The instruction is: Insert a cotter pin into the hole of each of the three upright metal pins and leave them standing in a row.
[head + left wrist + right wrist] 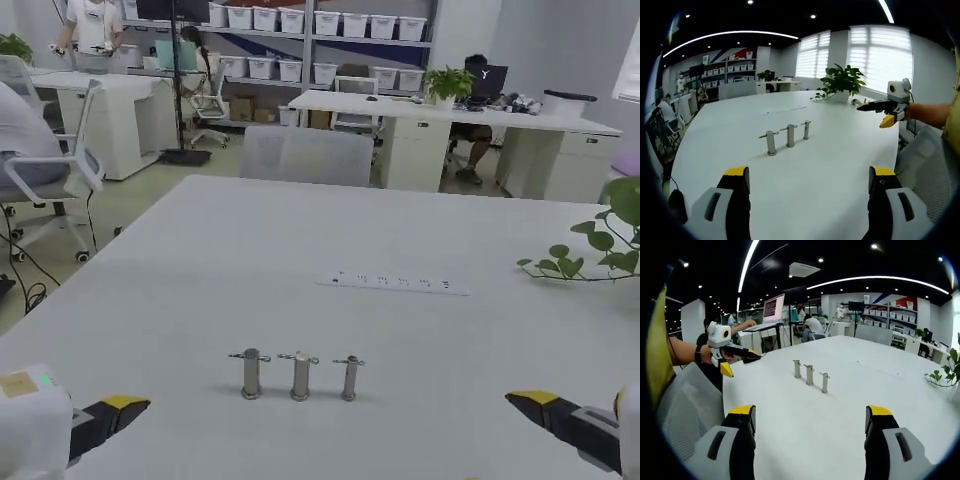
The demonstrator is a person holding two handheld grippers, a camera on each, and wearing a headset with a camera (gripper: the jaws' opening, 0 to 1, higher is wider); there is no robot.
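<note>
white office table (pixel 420 230) with three pins (pixel 300 378)

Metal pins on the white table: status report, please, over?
Left gripper and right gripper open, empty, short of the pins. Three metal pins upright in a row, a cotter pin through each. Path clear.

Yellow-tipped grey claws (pixel 810 172) (pixel 810 411), perhaps yellow sleeve (pixel 657 355)

You have bare table (pixel 200 260) on every side of the three metal pins (pixel 300 377) standing at 12 o'clock between your left gripper (pixel 809 172) and right gripper (pixel 810 412), with a flat power strip (pixel 400 284) beyond at 1 o'clock and plant (pixel 600 240) sprays leaning in at 2 o'clock.
</note>
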